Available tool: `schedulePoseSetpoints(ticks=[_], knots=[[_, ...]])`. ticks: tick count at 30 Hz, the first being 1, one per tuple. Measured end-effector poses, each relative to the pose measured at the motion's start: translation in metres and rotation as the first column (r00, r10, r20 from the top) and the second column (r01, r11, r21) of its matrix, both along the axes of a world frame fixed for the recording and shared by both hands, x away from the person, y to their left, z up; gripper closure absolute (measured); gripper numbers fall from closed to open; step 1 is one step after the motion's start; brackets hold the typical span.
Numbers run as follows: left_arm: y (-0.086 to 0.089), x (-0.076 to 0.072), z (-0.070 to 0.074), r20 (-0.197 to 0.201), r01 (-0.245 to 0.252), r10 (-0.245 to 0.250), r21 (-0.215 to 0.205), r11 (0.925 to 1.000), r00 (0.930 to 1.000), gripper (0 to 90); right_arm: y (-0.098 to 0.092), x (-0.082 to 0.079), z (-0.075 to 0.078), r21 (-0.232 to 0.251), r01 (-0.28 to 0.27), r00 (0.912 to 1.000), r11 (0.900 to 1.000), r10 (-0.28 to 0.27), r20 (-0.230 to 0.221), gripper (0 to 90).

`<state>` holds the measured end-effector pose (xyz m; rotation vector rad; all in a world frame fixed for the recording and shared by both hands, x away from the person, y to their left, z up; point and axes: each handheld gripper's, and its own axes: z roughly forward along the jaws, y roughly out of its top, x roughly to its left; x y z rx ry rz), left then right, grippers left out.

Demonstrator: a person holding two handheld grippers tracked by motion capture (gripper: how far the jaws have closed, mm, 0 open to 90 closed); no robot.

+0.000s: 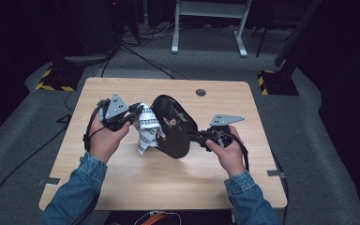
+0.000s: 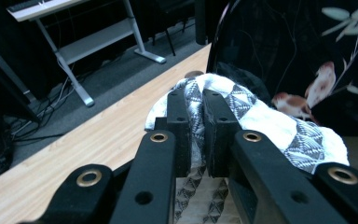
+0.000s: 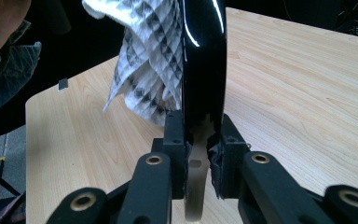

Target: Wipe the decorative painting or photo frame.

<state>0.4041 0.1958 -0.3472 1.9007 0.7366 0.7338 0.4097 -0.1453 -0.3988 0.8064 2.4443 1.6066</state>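
Note:
A glossy black plate [image 1: 174,127] with a painted bird and leaves is held tilted above the middle of the table. My right gripper [image 1: 199,137] is shut on its right rim; the right gripper view has the plate [image 3: 201,60] edge-on between the jaws of the right gripper [image 3: 198,135]. A white cloth with a grey triangle pattern [image 1: 148,126] is pressed against the plate's left face and hangs down. My left gripper [image 1: 136,114] is shut on that cloth [image 2: 261,121], its jaws pinching a fold against the plate [image 2: 298,51]. The cloth [image 3: 149,60] hangs behind the plate in the right gripper view.
The wooden table [image 1: 122,178] has a round cable hole [image 1: 200,92] near its far edge. Beyond it stand a white desk frame [image 1: 208,23] and cables on grey carpet. Yellow-black striped bases [image 1: 56,77] sit at both far corners.

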Motion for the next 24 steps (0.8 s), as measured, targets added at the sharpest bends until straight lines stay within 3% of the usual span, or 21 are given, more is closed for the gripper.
schedulePoseSetpoints(ticks=[24], knots=[[-0.022, 0.011, 0.037, 0.059, 0.056, -0.052, -0.067, 0.9962, 0.9969, 82.8, 0.003, -0.006, -0.001, -0.004, 0.011, 0.9999, 1.000, -0.011, 0.004, 78.9]])
